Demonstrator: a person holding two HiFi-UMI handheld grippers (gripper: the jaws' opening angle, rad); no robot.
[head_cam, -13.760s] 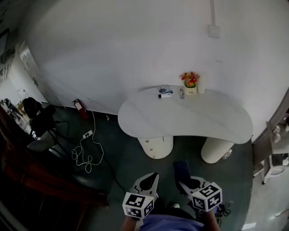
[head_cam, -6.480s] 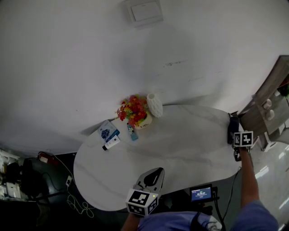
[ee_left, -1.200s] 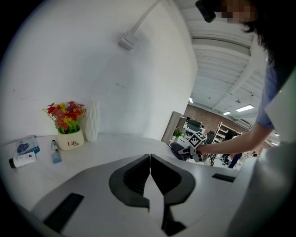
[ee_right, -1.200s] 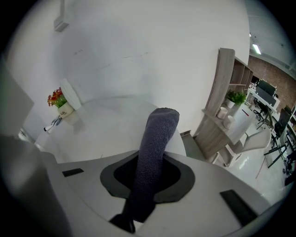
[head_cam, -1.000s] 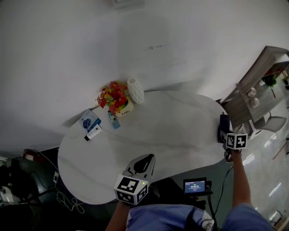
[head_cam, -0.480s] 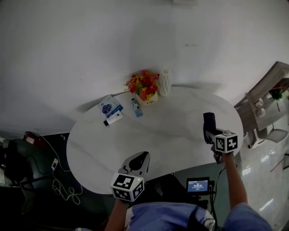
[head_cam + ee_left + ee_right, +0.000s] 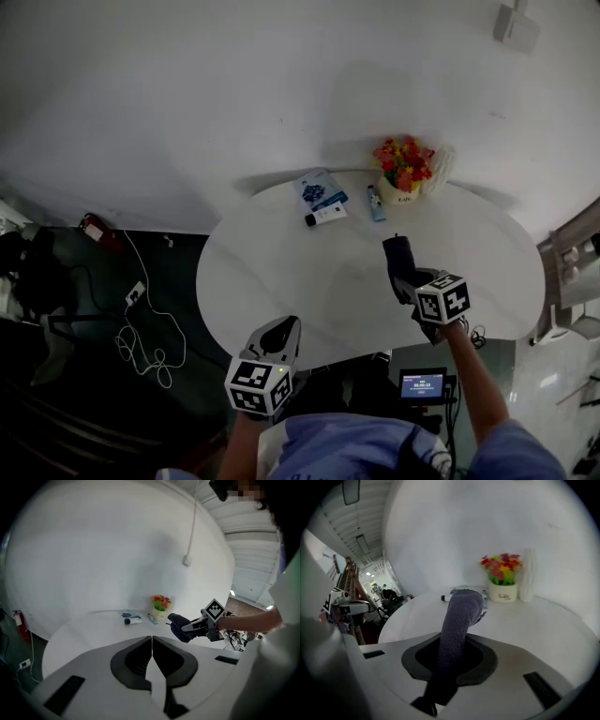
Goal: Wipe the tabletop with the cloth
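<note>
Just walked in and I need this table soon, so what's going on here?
A person holds a gripper in each hand. The right gripper has its jaws shut on a dark cloth, held over the middle of the white tabletop, short of the flower pot by the wall. The left gripper is at the table's near edge, jaws together and empty. Whether the cloth touches the surface is unclear.

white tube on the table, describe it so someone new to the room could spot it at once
Find the white table by the wall; look along its far edge, left of the flower pot. The white tube lies flat beside a blue packet; only it has a white body and dark cap.
</note>
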